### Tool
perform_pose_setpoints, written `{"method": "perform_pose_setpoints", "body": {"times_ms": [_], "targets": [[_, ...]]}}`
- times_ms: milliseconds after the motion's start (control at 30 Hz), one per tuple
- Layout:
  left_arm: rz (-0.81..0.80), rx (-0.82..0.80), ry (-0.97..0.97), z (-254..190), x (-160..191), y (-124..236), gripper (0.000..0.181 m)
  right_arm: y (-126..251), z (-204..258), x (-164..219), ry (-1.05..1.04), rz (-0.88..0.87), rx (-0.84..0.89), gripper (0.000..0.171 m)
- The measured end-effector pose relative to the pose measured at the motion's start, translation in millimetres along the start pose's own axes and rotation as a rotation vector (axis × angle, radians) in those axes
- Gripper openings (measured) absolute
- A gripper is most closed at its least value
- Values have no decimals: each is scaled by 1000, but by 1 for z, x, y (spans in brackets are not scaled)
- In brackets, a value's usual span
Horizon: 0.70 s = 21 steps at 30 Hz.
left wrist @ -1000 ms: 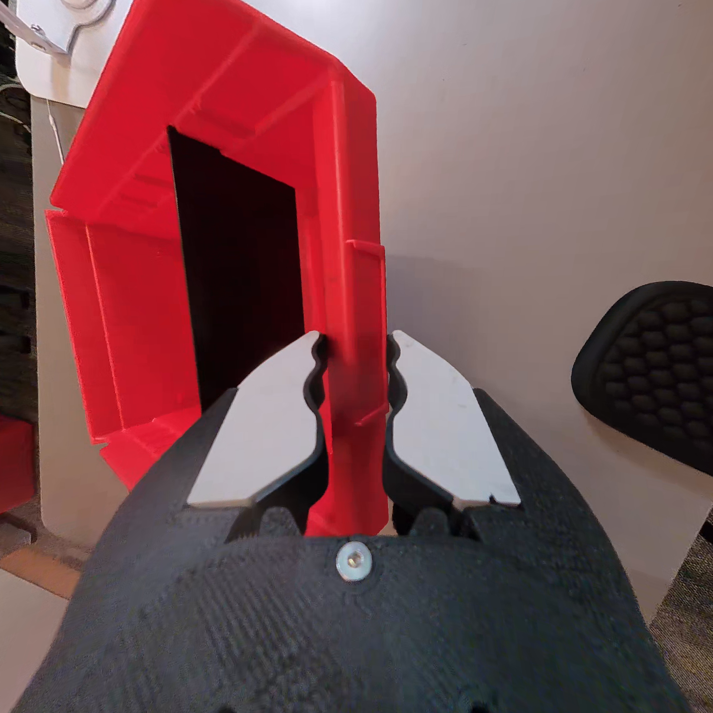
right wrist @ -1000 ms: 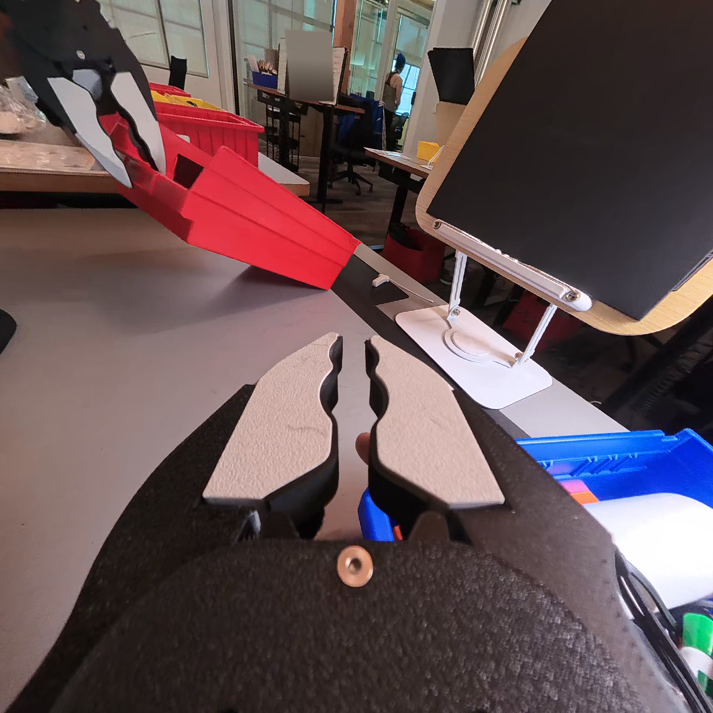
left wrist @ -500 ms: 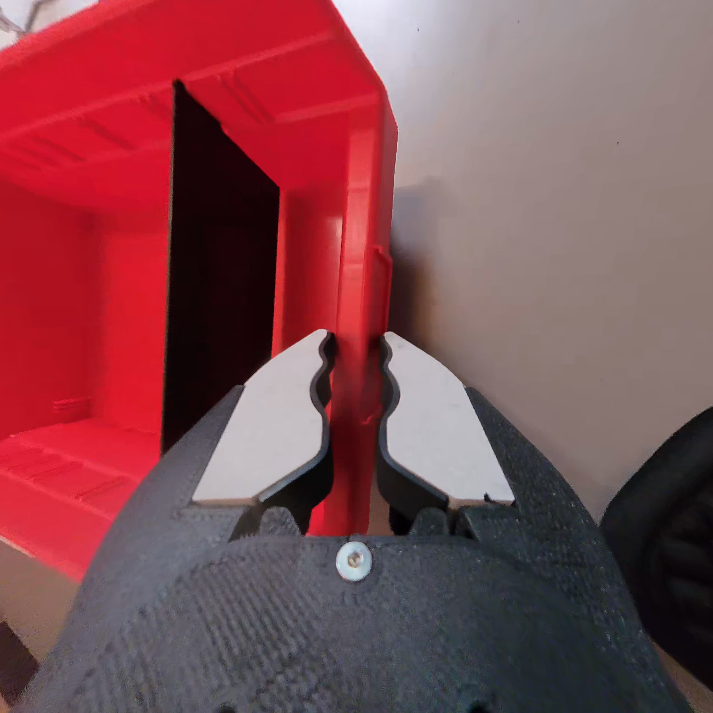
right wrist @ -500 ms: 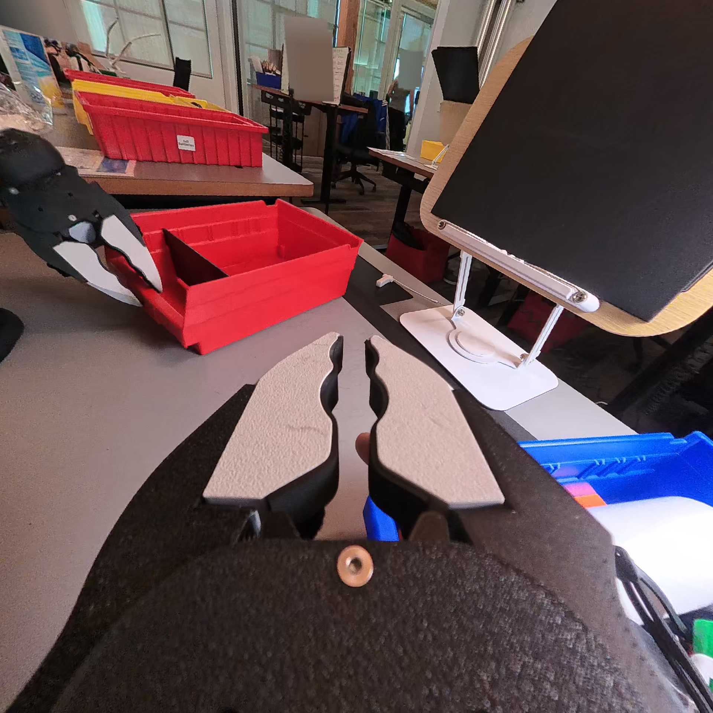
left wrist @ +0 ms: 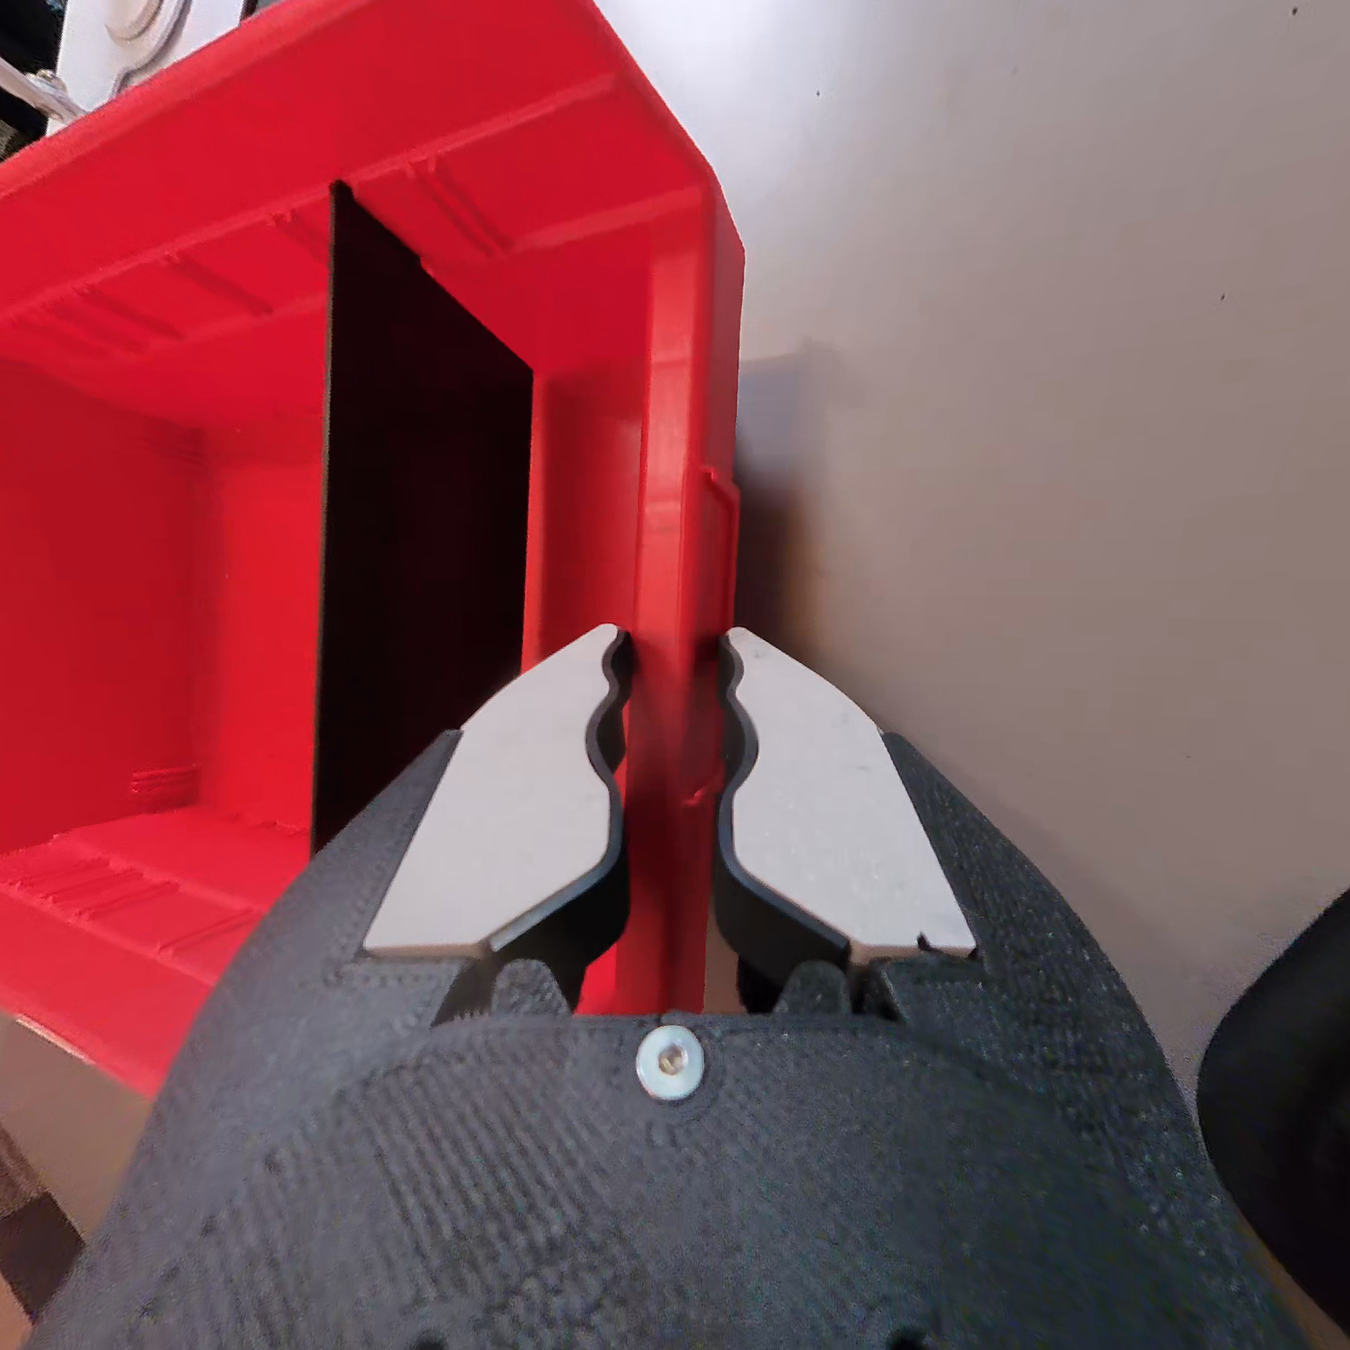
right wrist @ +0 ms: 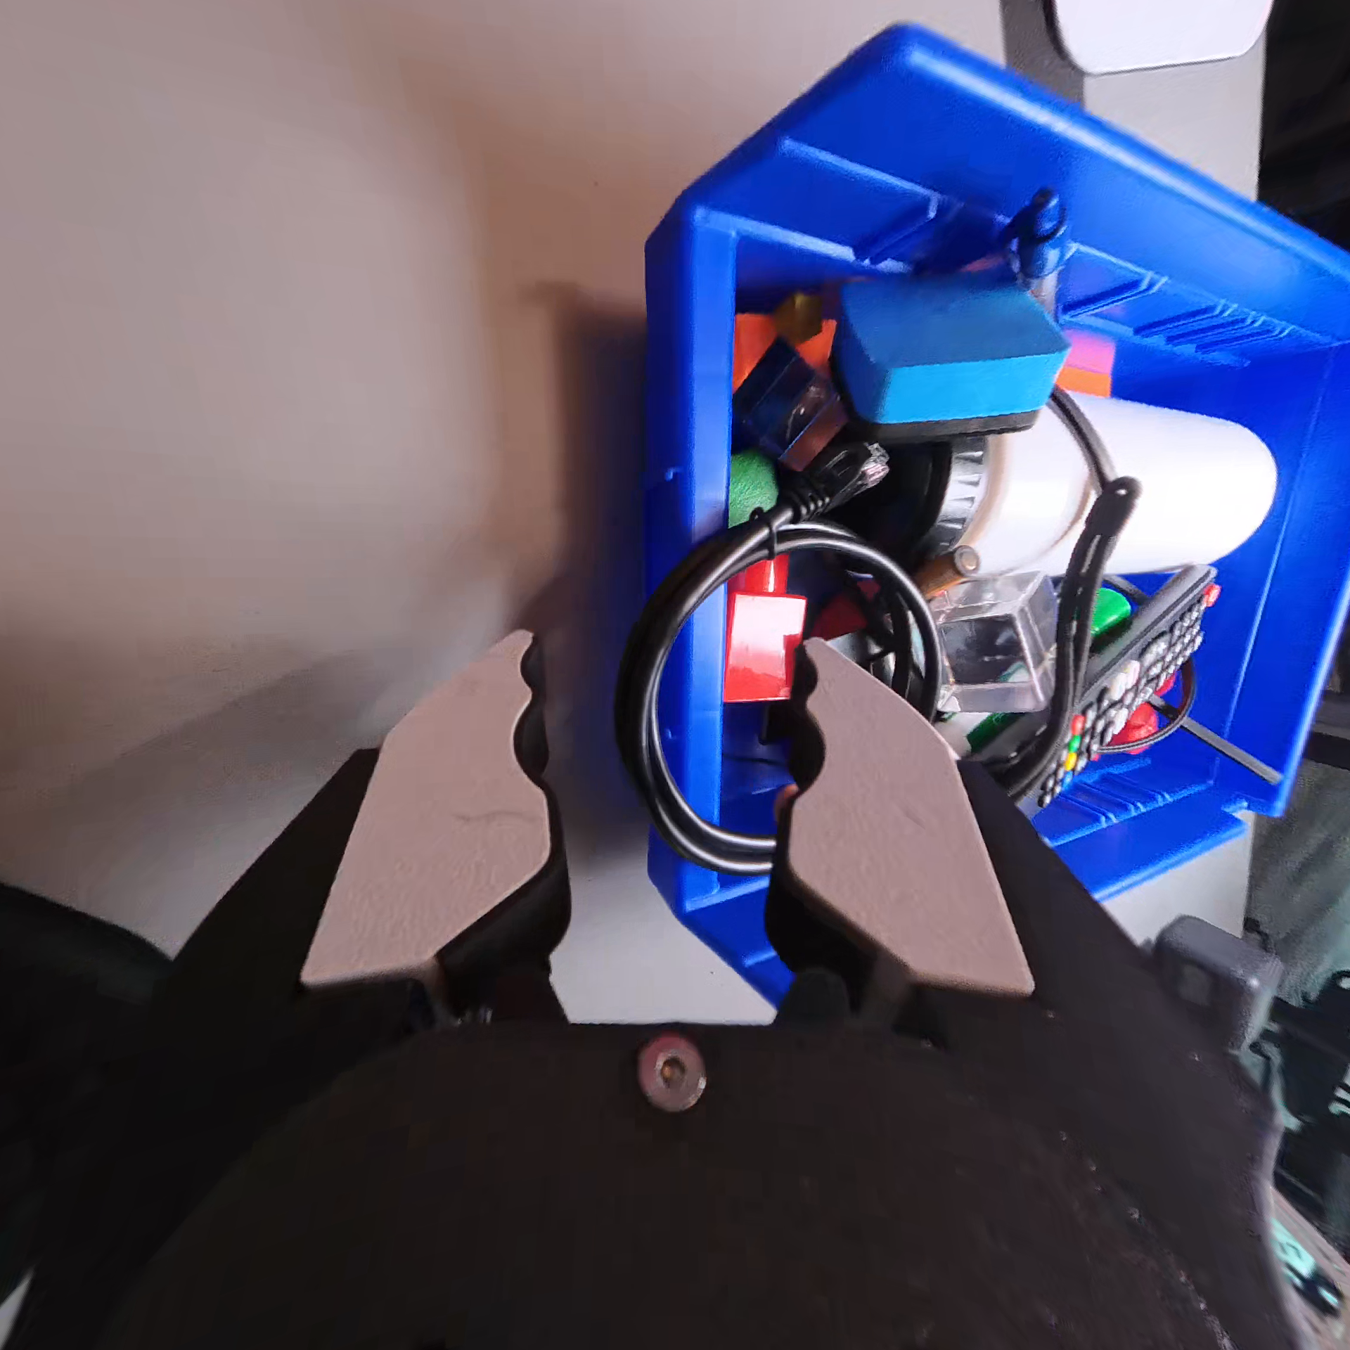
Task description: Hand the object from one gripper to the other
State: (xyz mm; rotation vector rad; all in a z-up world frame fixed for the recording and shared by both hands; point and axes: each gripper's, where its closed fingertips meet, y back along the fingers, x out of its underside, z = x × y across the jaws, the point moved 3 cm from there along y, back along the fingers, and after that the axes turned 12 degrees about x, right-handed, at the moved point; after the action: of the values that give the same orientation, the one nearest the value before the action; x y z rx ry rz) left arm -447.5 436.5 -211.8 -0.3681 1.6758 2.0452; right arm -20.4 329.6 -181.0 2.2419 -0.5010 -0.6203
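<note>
My left gripper is shut on the right wall of a red bin, one finger inside and one outside. The bin has a black divider and rests on the grey table. My right gripper is open and empty, pointing down over the left wall of a blue bin. A coiled black cable hangs over that wall between my fingers. A red brick lies just beyond my right fingertip. The right gripper does not show in the left wrist view.
The blue bin holds a blue eraser block, a white cylinder, a clear box, a black remote and small coloured pieces. A black pad lies on the table at the lower right. A white stand base sits beyond the blue bin. Some 45 cm of space lies between my two pairs of fingers.
The left gripper lowered the tilted red bin flat onto the table and still grips its wall. The right gripper swung down from facing across the table to over the blue bin, and opened.
</note>
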Motion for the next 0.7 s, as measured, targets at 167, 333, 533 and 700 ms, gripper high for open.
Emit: {"method": "perform_pose_setpoints", "body": {"times_ms": [167,333,533,700], "targets": [[0,2,-18,5,-13,-9,23,-48,5,10,76,109,15,46],[-11,27,-66,10,-41,-26,23,-52,12,-17,174,47,115,32],[-48,103,-193,8,-95,-57,23,-18,62,-35,245,-95,46,32],[-102,157,-280,9,-137,-80,29,17,108,-42,373,-212,-15,32]]}}
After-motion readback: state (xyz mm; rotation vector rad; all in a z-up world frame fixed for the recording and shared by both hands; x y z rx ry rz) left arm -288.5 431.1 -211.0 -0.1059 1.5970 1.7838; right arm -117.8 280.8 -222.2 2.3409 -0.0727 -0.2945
